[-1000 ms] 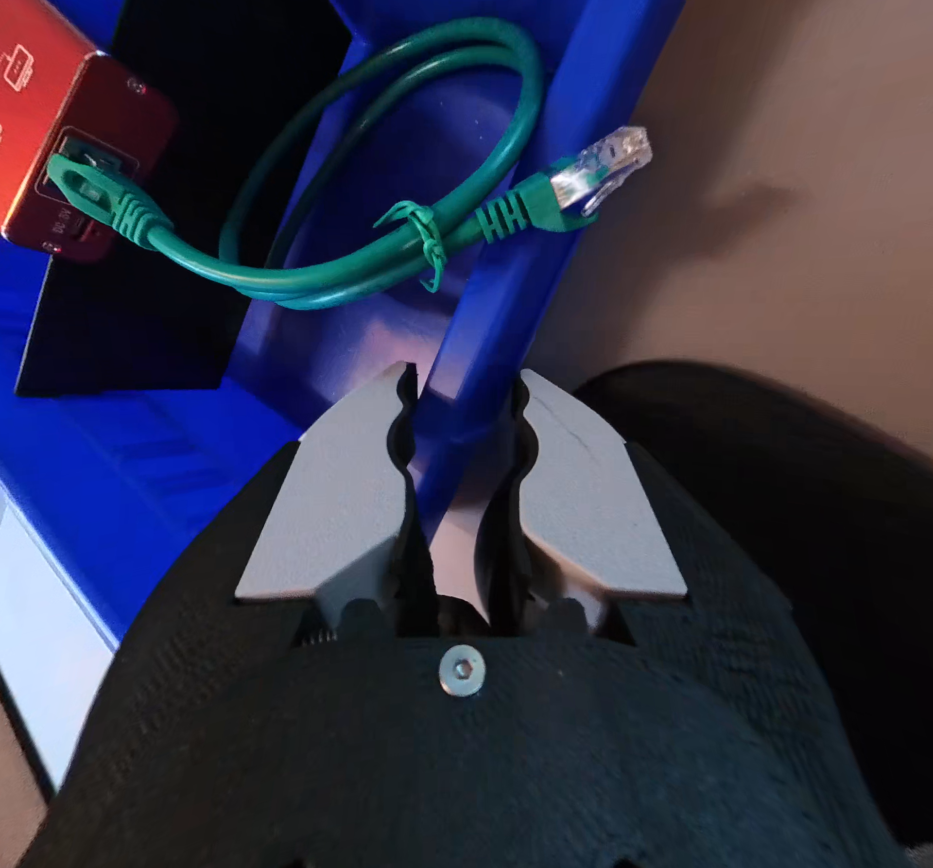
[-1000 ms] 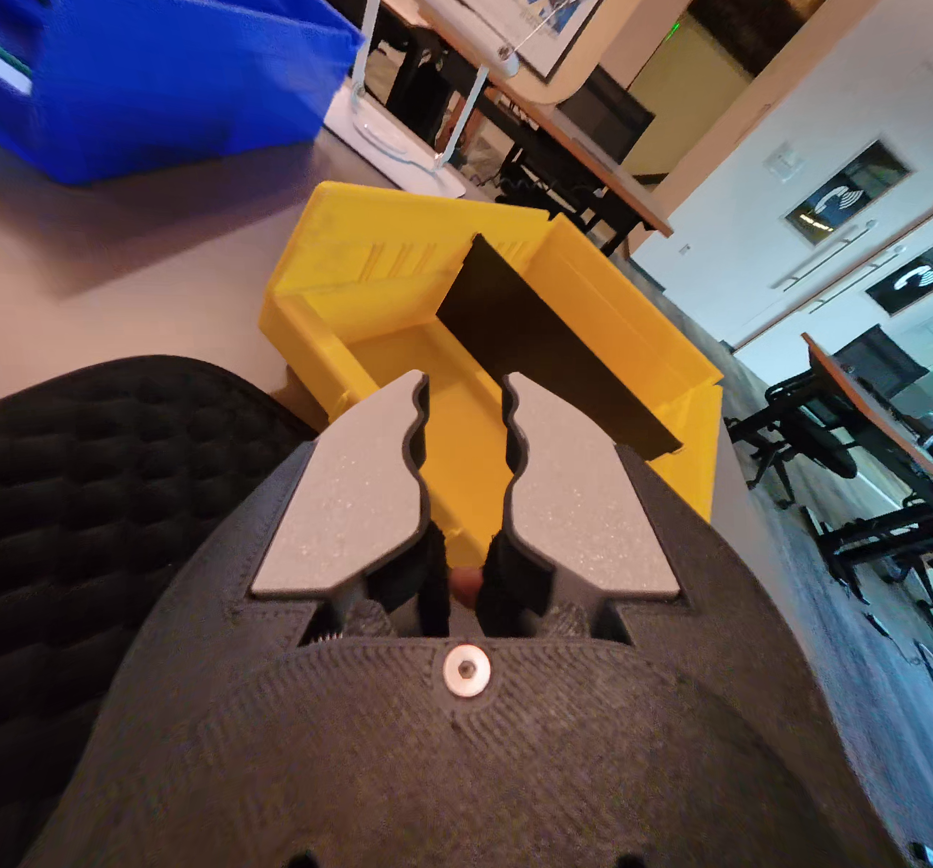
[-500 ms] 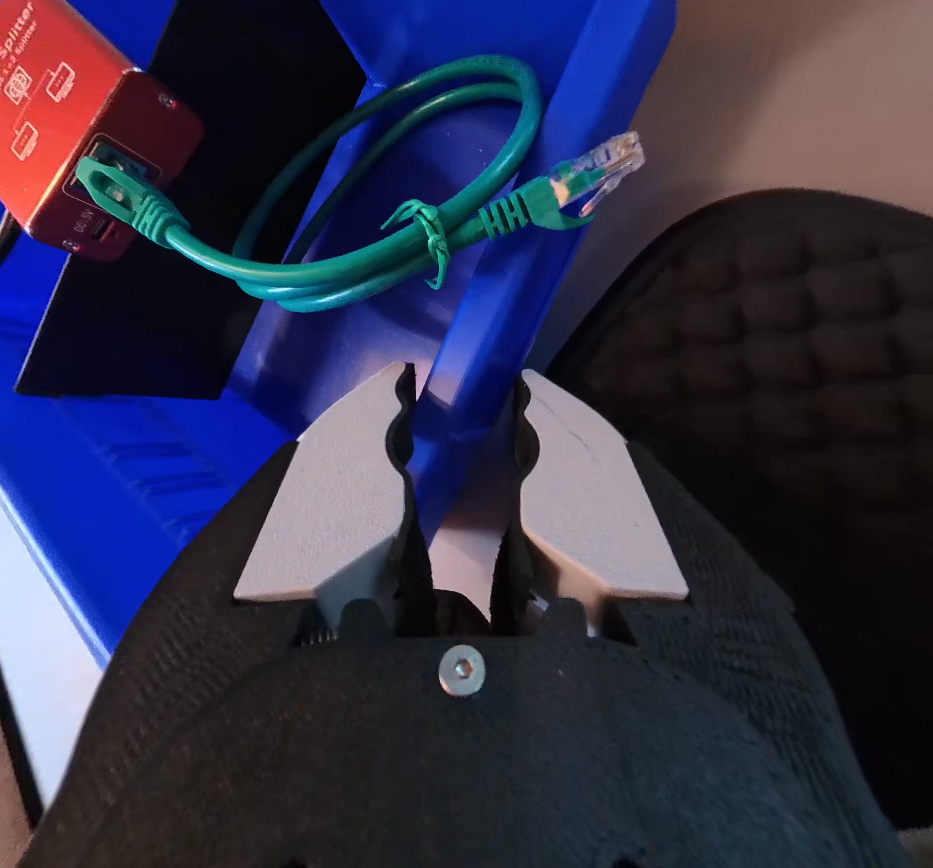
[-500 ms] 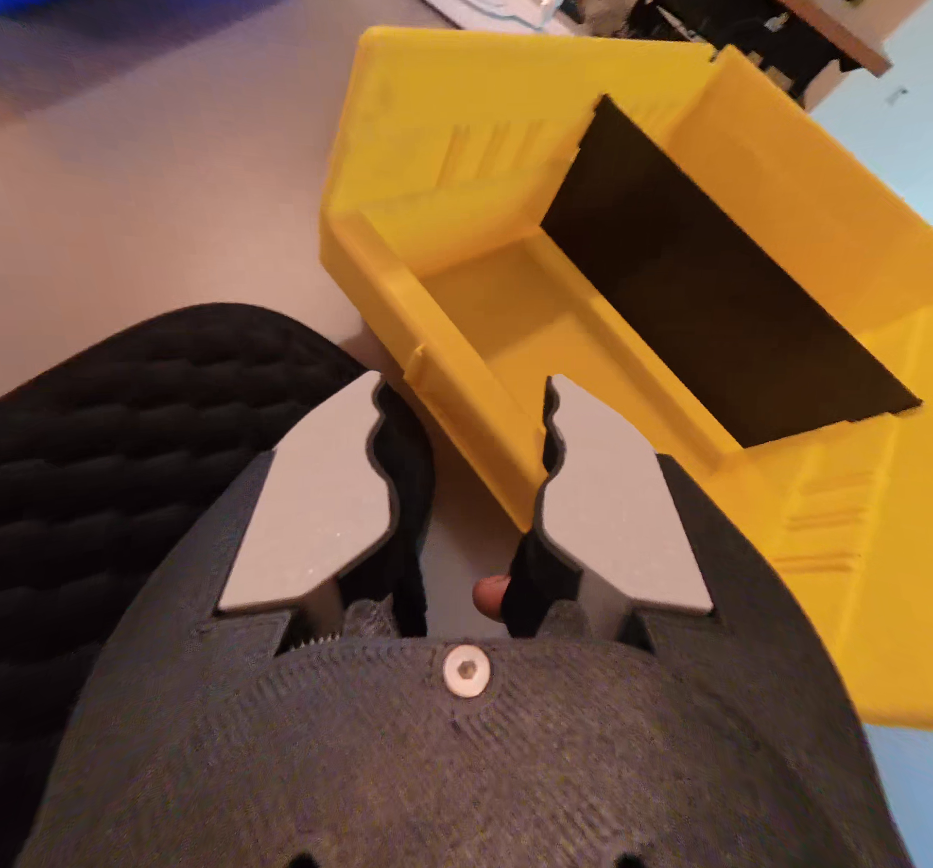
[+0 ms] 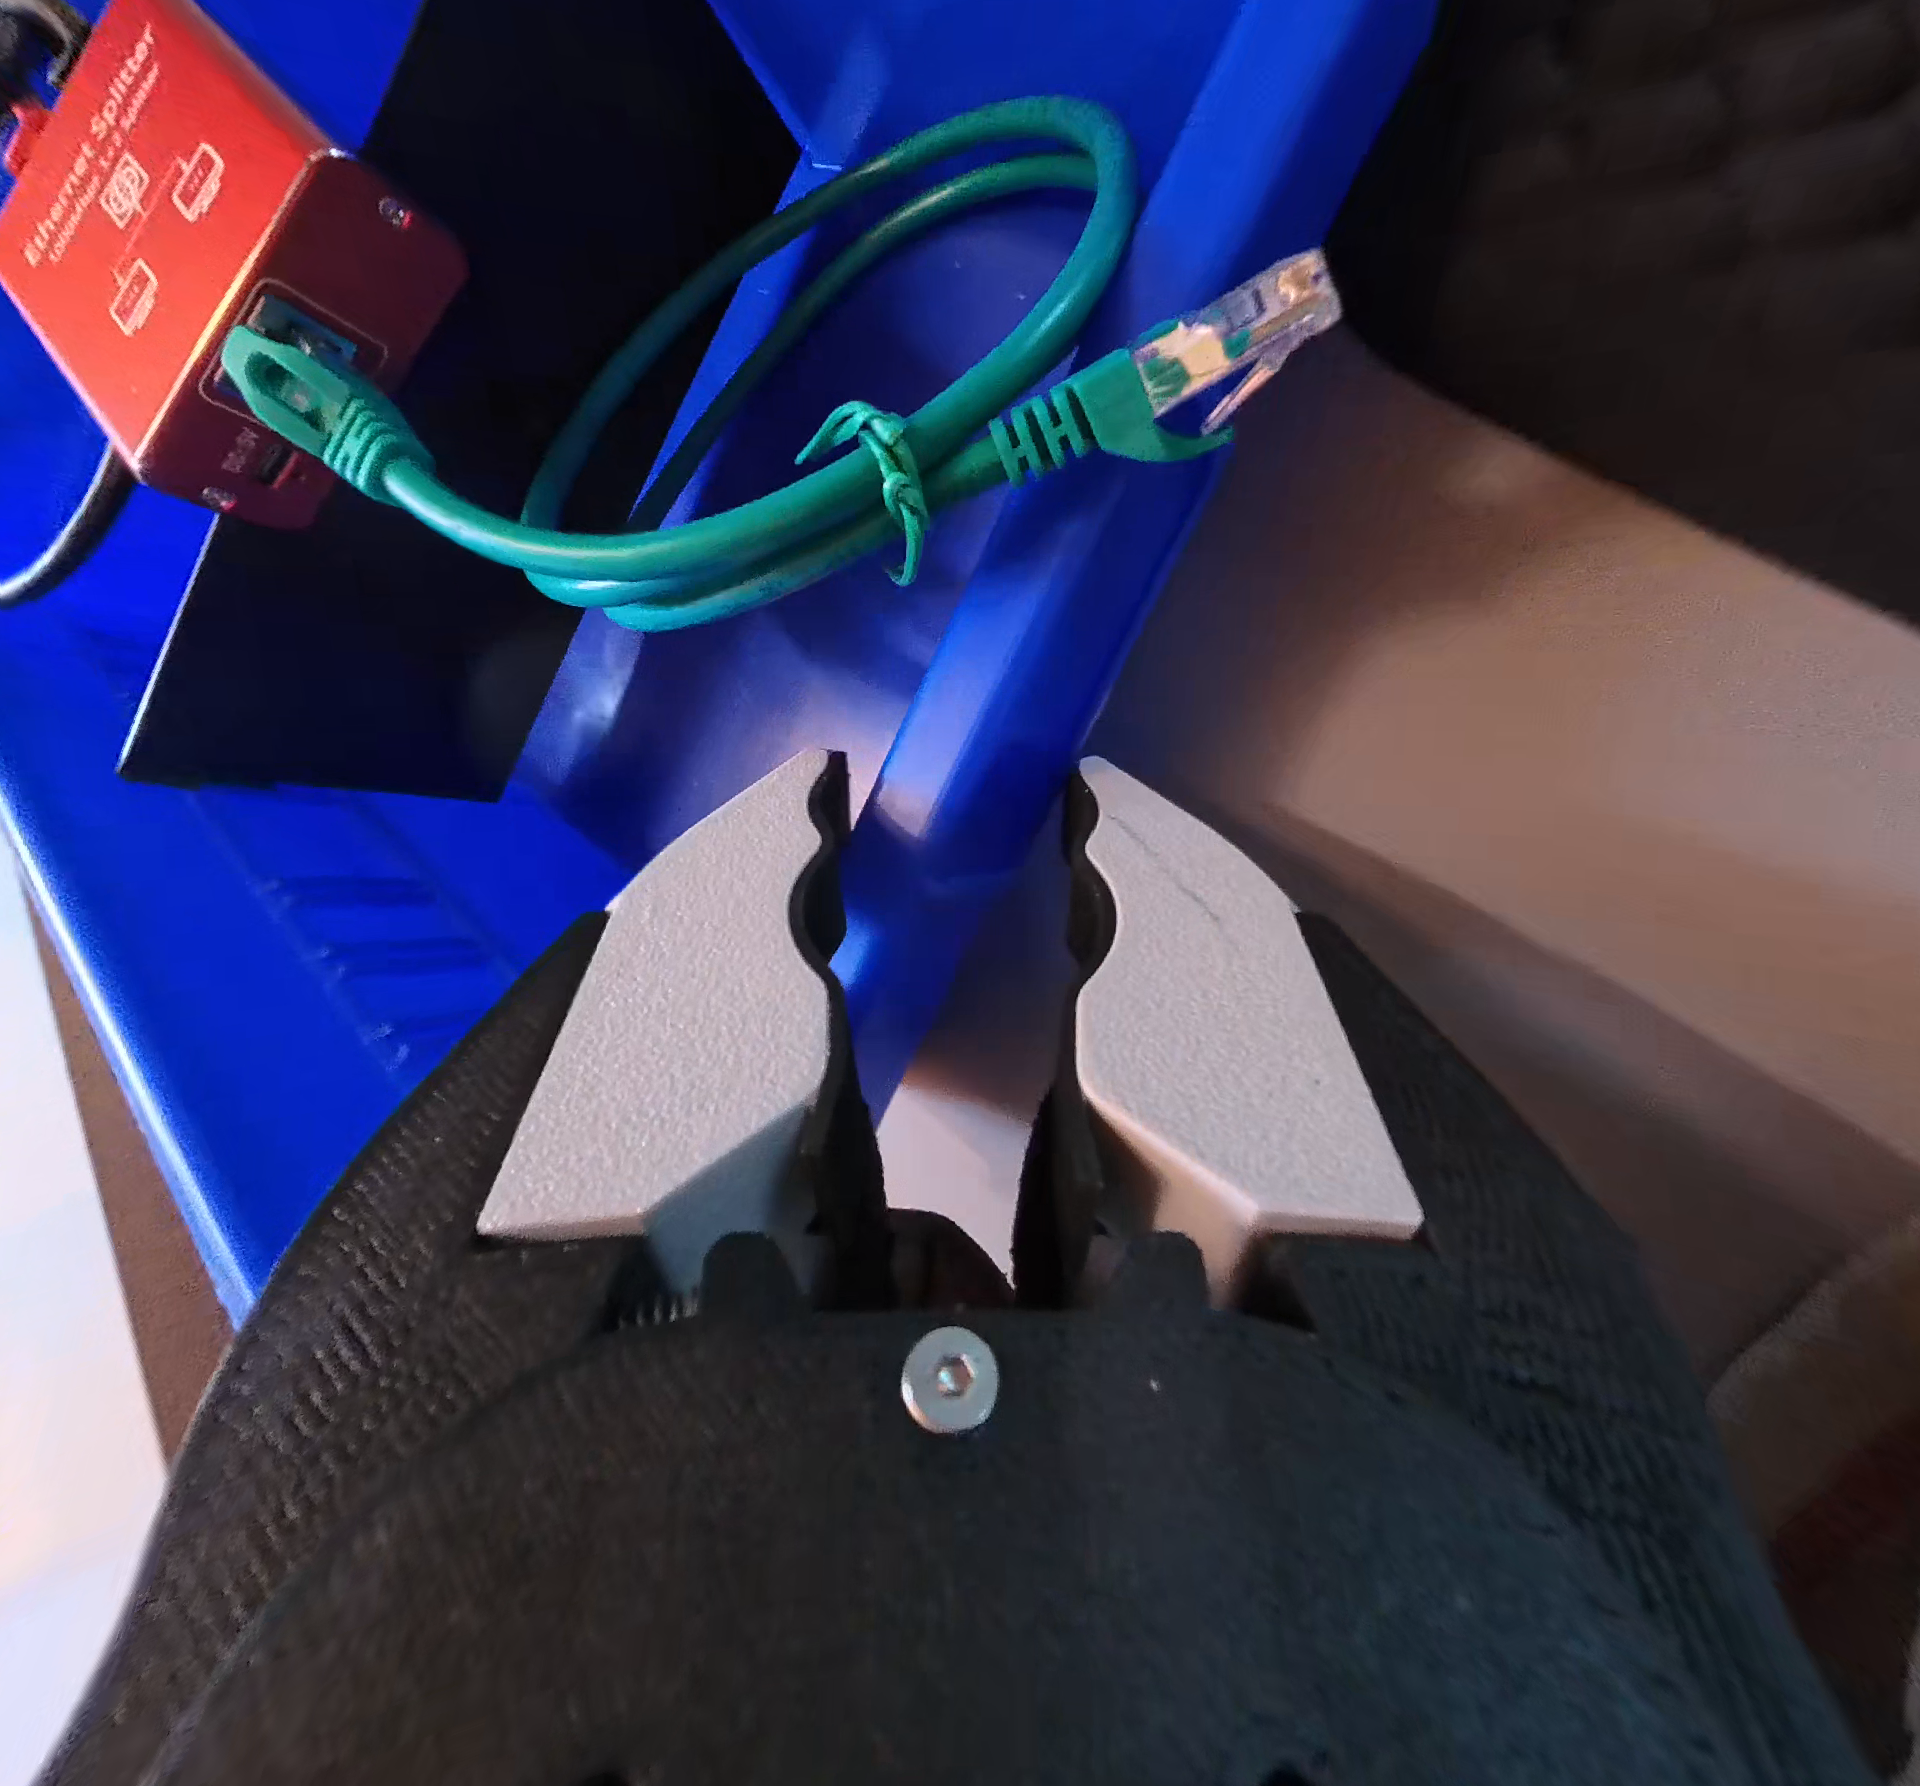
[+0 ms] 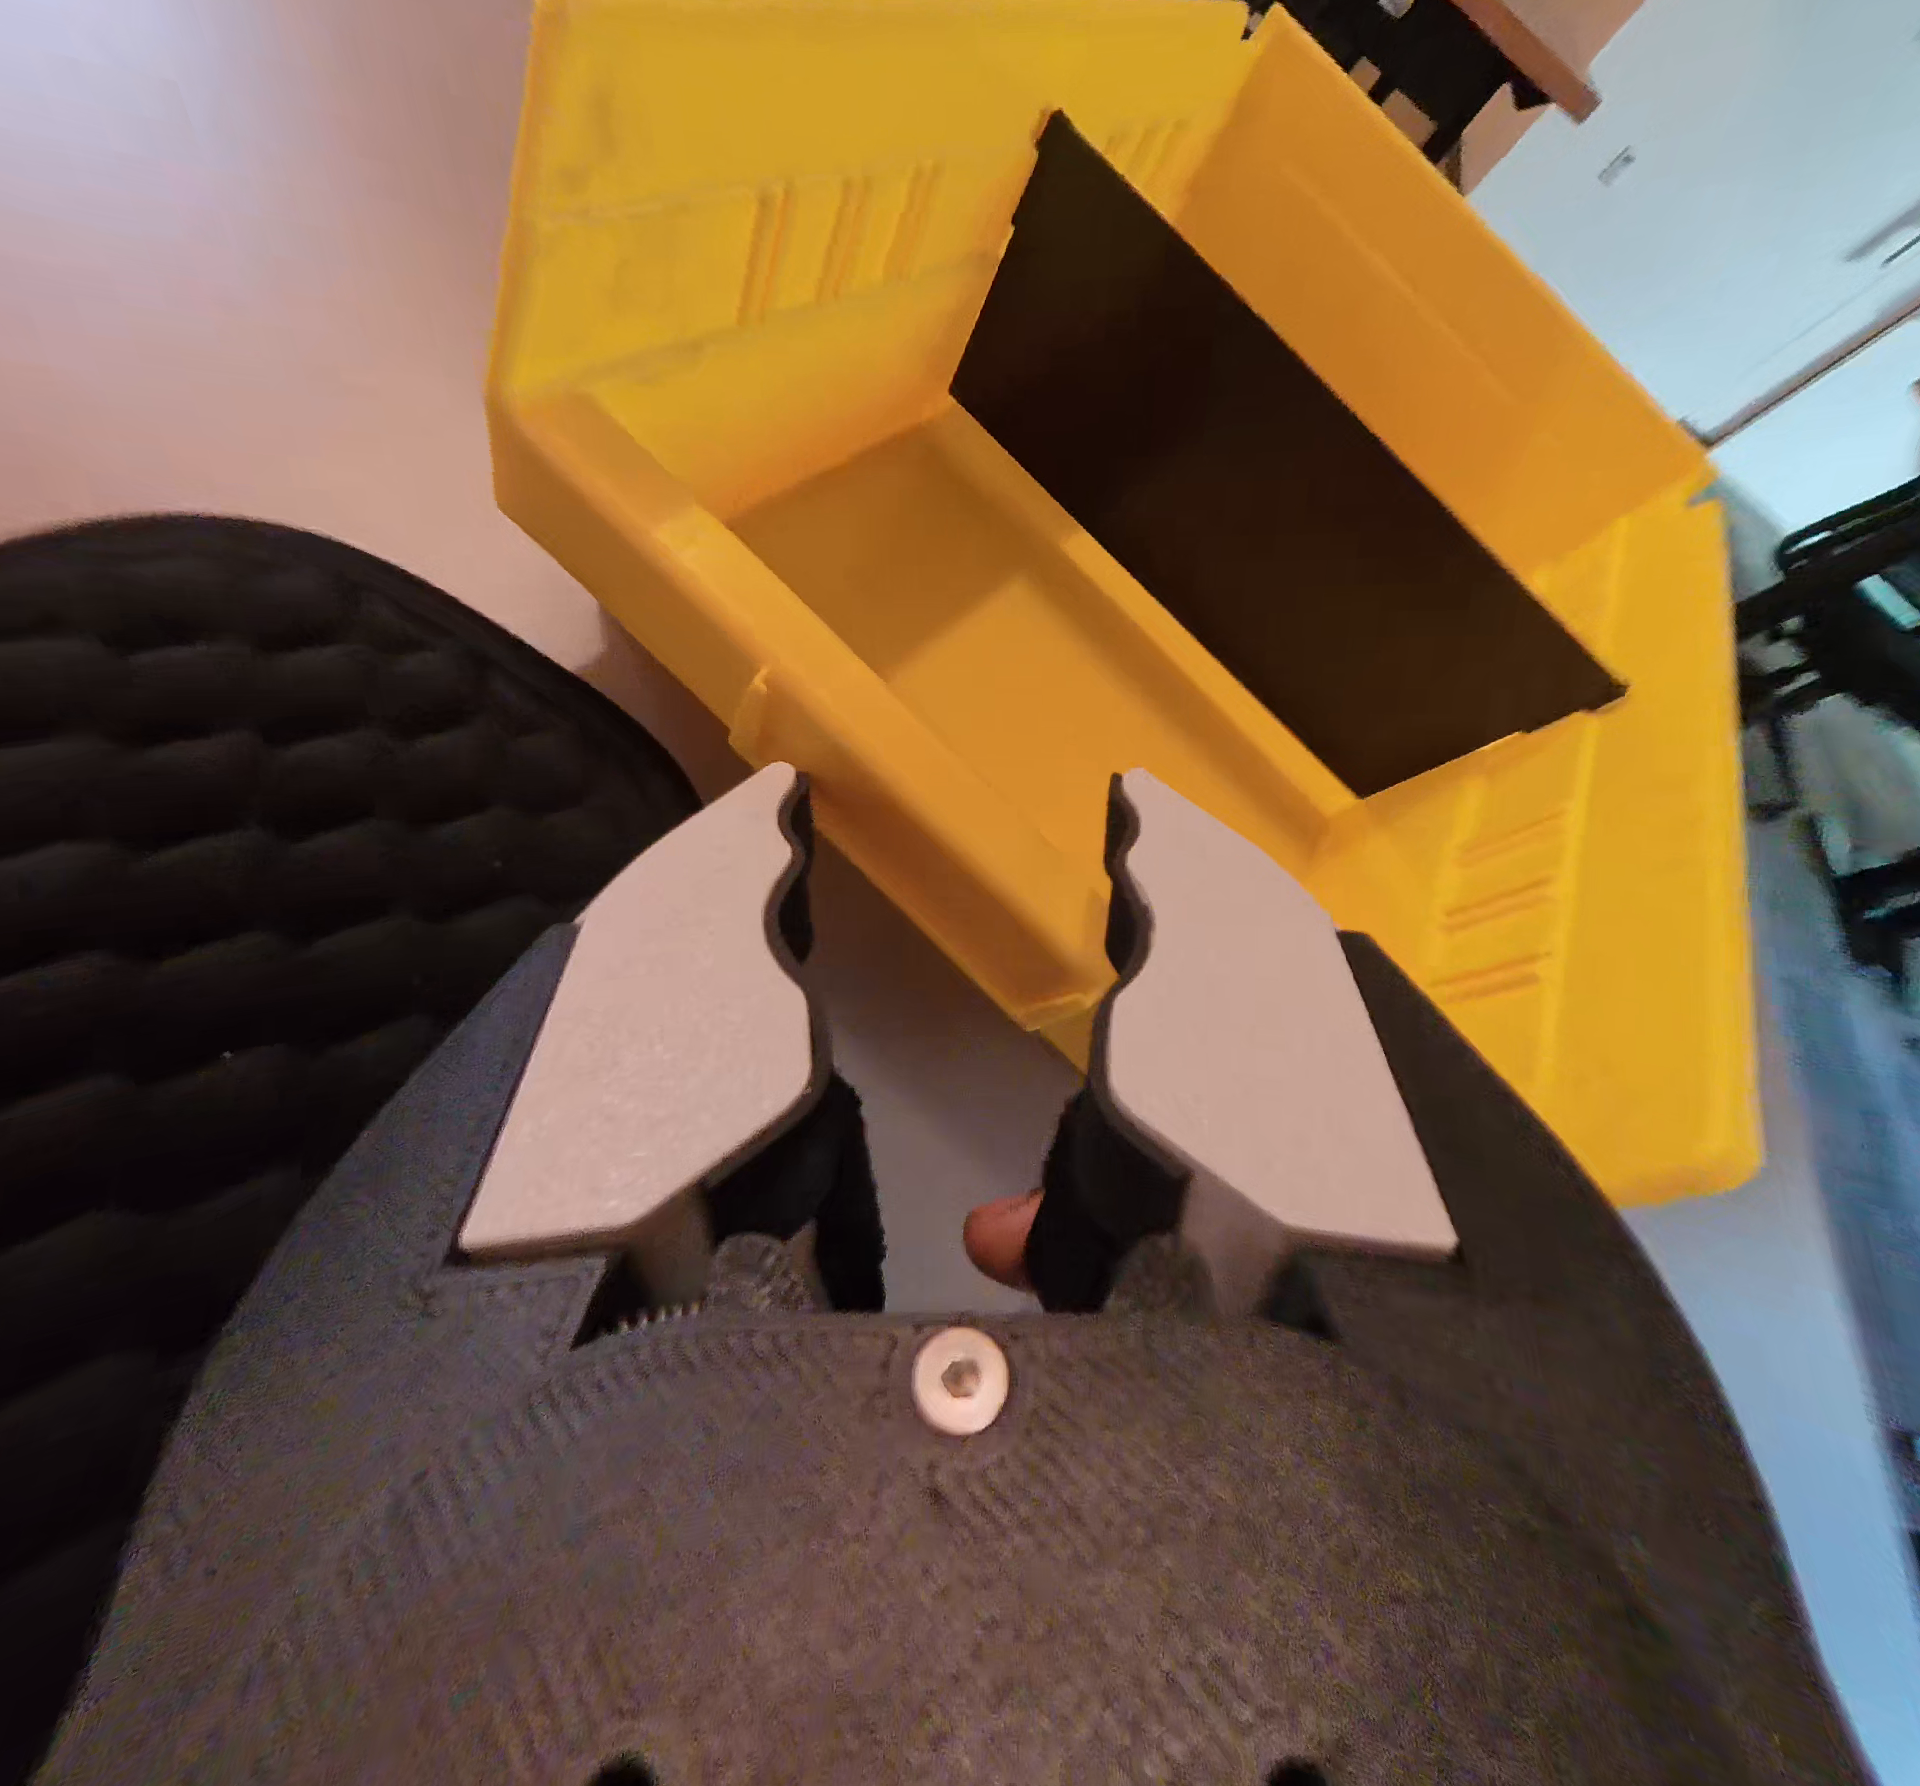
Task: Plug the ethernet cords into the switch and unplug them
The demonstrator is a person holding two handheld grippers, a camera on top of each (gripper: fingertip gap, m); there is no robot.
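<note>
A red switch point(image 5: 177, 250) lies in the blue bin point(image 5: 1039, 22), resting on a black divider point(image 5: 520, 282). A coiled green ethernet cord point(image 5: 727, 541) has one end plugged into the switch point(image 5: 301, 396). Its free clear plug point(image 5: 1236, 334) hangs over the bin's right wall. My left gripper point(image 5: 951, 780) is shut on that blue wall point(image 5: 987, 749). My right gripper point(image 6: 956, 791) is open, its jaws on either side of the near wall of an empty yellow bin point(image 6: 831, 126). I cannot tell whether they touch the wall.
A black quilted mat point(image 6: 260, 749) lies on the beige table point(image 6: 208, 178) left of the yellow bin; it also shows in the left wrist view point(image 5: 1714, 126). The yellow bin holds a black divider point(image 6: 1278, 510). A black cable point(image 5: 52, 573) leaves the switch's left side.
My right gripper opened wide and came down to the yellow bin's near wall. The blue bin shifted over the table with my left gripper, and the mat slid past behind it.
</note>
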